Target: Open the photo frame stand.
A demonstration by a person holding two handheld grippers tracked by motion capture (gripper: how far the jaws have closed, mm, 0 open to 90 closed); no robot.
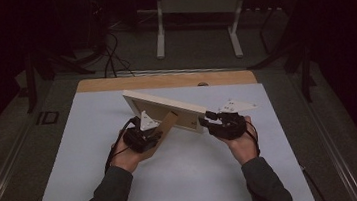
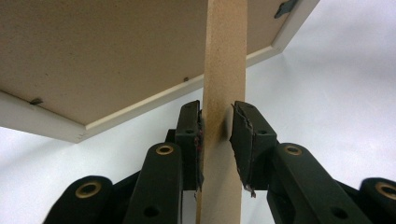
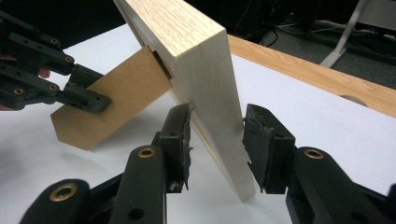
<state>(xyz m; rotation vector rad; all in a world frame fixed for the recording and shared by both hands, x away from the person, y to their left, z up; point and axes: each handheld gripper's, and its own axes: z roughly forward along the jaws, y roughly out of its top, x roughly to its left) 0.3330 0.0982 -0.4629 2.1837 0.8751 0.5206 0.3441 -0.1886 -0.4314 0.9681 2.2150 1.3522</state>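
Standing up on the white mat (image 1: 185,180), near the middle of the wooden table (image 1: 114,83): a pale wooden picture frame (image 1: 164,104) with a brown board back (image 2: 93,56).

Left claw (image 1: 157,135): shut on the brown cardboard stand leg (image 1: 166,124) that swings out from the back. Pinched by its thin sides (image 2: 224,70), so easy to pull out and set down like a little foot. Seen from the other side too, clamped near the leg's free end (image 3: 88,98).

Right claw (image 1: 204,122): open, with the near end of the frame (image 3: 205,70) between the two pads. Not squeezing, by the look of it (only a sliver of room on each side). Probably kept there as a guard, to catch the frame if tipping starts.

Long way of the frame: from far left to near right across the mat in the high view. Picture side turned away from the person, back side turned toward the hands. Top leaning a bit toward the person, to rest on the leg. Leg (image 3: 107,107) slanting down and out from the back toward the mat.
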